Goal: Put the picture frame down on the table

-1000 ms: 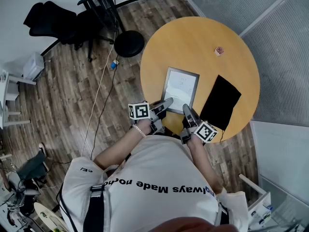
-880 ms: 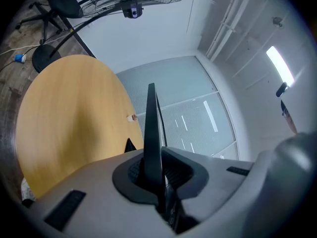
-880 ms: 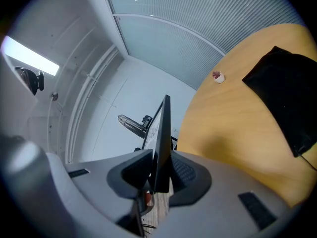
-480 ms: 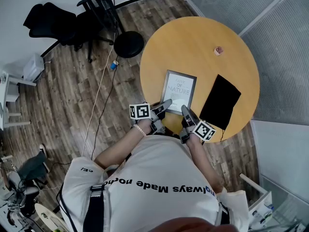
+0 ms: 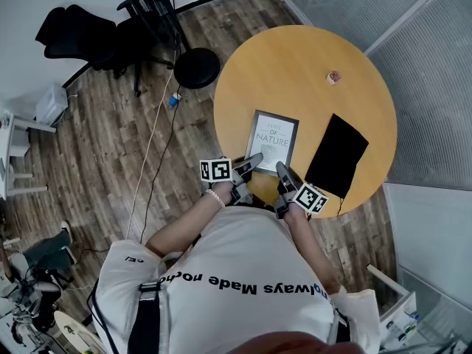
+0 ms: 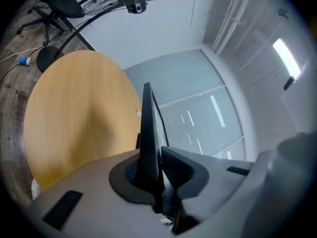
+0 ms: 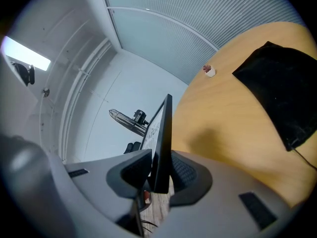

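We note grey-edged picture frame (image 5: 273,140), "OF NATURE" print, over wooden worktop (image 5: 295,65); left tool (image 5: 256,158) clamps its edge; right tool (image 5: 280,167) jaws just opening, frame between.

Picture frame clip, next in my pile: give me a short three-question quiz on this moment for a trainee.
1. Multiple choice: what is clamped in the left hand-held gripper? A) the edge of the picture frame B) a cup C) nothing
2. True or false: in the head view the black mat lies left of the frame.
3. Short answer: which large word shows on the frame's print?
Key: 1 A. 2 False; it lies to the frame's right on the round table. 3 NATURE.
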Tool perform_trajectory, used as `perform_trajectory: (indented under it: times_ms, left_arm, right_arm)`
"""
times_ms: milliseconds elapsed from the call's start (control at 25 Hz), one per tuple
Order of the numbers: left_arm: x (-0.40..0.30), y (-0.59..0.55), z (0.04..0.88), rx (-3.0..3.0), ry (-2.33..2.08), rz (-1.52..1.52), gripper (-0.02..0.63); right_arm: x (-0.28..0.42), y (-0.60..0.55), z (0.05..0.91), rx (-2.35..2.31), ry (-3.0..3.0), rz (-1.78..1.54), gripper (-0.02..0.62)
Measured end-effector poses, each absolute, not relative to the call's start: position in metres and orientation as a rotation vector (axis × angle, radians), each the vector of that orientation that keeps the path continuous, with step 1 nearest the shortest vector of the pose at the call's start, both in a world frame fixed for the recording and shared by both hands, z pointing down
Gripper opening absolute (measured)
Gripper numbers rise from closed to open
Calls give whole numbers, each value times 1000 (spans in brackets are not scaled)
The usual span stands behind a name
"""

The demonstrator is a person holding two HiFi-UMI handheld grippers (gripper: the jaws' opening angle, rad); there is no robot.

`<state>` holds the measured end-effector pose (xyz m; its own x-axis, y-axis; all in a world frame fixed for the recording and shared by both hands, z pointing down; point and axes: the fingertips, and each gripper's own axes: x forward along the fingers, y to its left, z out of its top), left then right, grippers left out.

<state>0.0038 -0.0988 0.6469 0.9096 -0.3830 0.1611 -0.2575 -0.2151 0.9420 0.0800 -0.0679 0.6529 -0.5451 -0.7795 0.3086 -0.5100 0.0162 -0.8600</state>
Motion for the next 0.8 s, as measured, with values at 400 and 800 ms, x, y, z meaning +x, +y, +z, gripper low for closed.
perform_trajectory:
  times_ms: [400,800]
  left_arm:
    - [5,-97,667,1823,-511,-54,52]
    - [8,-104,681,1833,-540,2,66]
  right_arm:
    - [81,-67,672,-1378,2039,-1586,124]
    - [83,-74,686,-1404,2034,-1623,129]
